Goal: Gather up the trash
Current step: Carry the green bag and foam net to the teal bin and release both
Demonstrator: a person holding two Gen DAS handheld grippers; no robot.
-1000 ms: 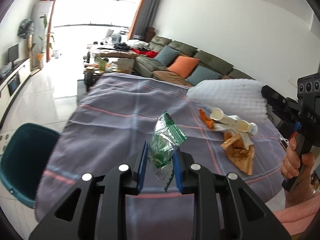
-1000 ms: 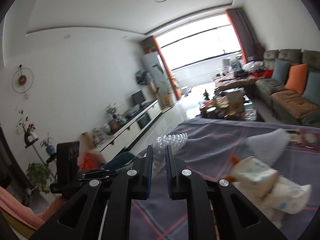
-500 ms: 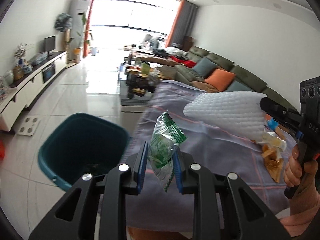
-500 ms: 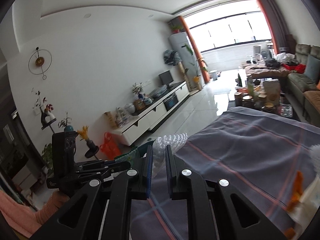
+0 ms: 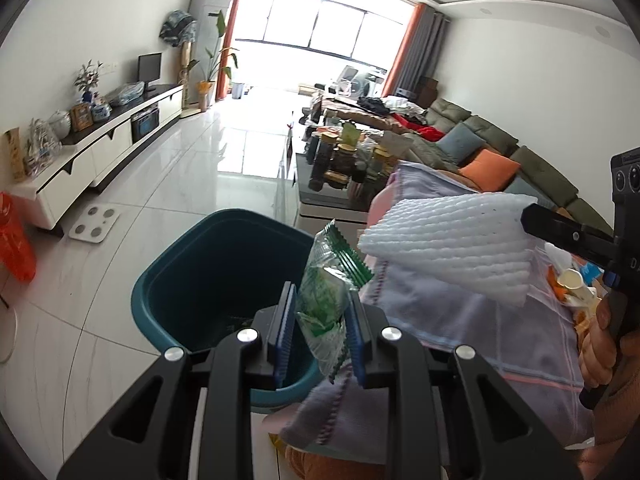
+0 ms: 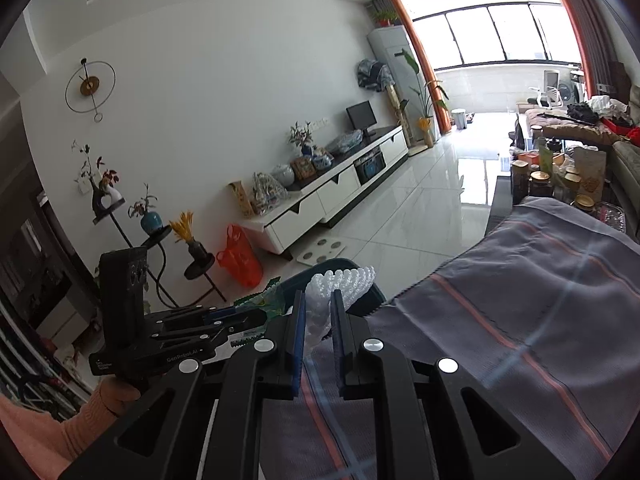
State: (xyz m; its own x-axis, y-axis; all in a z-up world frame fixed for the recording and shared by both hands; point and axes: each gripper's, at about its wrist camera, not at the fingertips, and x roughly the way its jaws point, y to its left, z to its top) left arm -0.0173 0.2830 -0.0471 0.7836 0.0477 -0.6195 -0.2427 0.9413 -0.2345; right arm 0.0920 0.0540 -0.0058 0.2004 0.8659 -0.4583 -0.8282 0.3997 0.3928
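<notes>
While a crinkled green wrapper point(image 5: 326, 286) is clamped between the blue pads point(image 5: 285, 332) of the left gripper point(image 5: 320, 340), its serrated upper edge stands up past the fingertips and its clear lower end hangs down between them. Just ahead of and below these jaws, a teal bin point(image 5: 168, 292) is seen on the white tiled floor point(image 5: 172, 184), its open mouth facing up and its near rim partly hidden behind the left-hand finger. To the right of the jaws, a table edge draped in a grey-purple cloth point(image 5: 472, 320) is seen, with more trash point(image 5: 576, 288) lying on it further right, partly blocked by the other tool. A white foam net point(image 5: 452, 244) is held out in the air to the upper right of the left jaws, pinched at its far end by the black fingers of the right gripper point(image 6: 318, 332). From the right wrist view, the same foam net point(image 6: 340, 284) is seen squeezed between the closed blue pads point(image 6: 298, 340), its bubbled tip reaching forward beyond the fingertips. Just to the left of those jaws, the left gripper point(image 6: 256, 316) is seen side-on with the green wrapper point(image 6: 260, 300) at its tip, and the bin's rim point(image 6: 332, 265) is glimpsed directly beyond the foam. The striped cloth point(image 6: 520, 300) spreads to the right of and beneath the right jaws.
</notes>
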